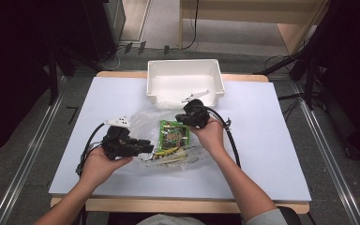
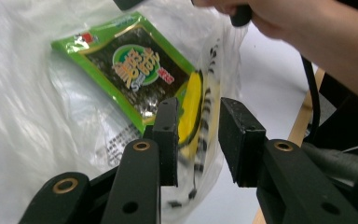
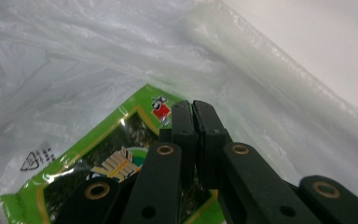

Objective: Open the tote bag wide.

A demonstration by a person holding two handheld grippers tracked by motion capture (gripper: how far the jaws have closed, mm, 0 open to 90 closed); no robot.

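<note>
1. Seaweed packet (image 1: 174,133), green, lies inside a clear plastic bag (image 1: 143,123) in the middle of the table (image 1: 272,154).
2. Right tool (image 1: 191,114) sits at the packet's far right corner, jaws clenched; whether they pinch the bag film I cannot tell.
3. Left tool (image 1: 145,147) sits at the bag's left, jaws apart and released, gripping nothing.
4. White bin (image 1: 185,79) stands at the far edge.

Bare tabletop (image 1: 272,154) is lying open to my right and along the near edge. Ahead, the white tub (image 1: 185,79) is blocking the way; the plastic bag (image 1: 145,119) is crowding the middle.
</note>
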